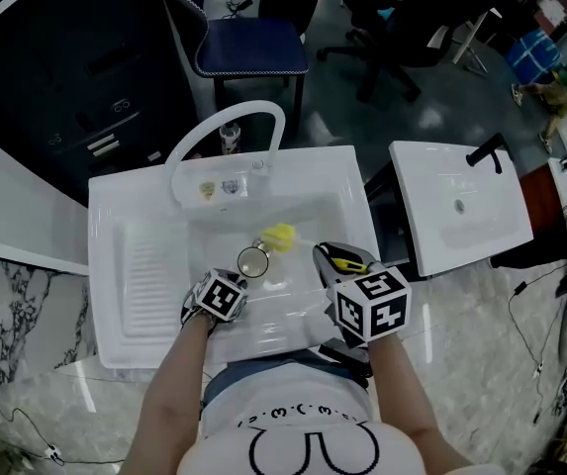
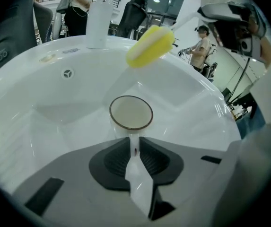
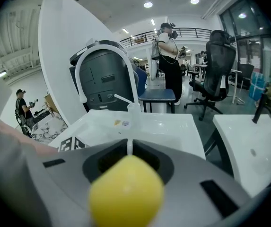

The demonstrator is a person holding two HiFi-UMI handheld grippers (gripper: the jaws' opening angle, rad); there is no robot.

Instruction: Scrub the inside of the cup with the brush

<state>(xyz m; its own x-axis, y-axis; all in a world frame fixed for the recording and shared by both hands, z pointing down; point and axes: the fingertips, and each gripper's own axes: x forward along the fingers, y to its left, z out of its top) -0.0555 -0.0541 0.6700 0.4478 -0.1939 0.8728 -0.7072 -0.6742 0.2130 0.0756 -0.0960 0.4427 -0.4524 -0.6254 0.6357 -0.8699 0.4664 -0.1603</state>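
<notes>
A blue chair (image 1: pixel 250 46) and a black office chair (image 1: pixel 387 13) stand on the dark floor (image 1: pixel 402 117). Round ceiling lights (image 3: pixel 148 4) glow overhead, and a marble worktop (image 1: pixel 16 295) lies at left.

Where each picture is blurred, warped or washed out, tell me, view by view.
Head view: sharp, dim surroundings, soft sheen on the white sink. Left gripper view: fisheye bends the sink's rim, corners go black, the cup is crisp. Right gripper view: the yellow head of the brush sits close to the lens and is out of focus; the room behind is sharp.
</notes>
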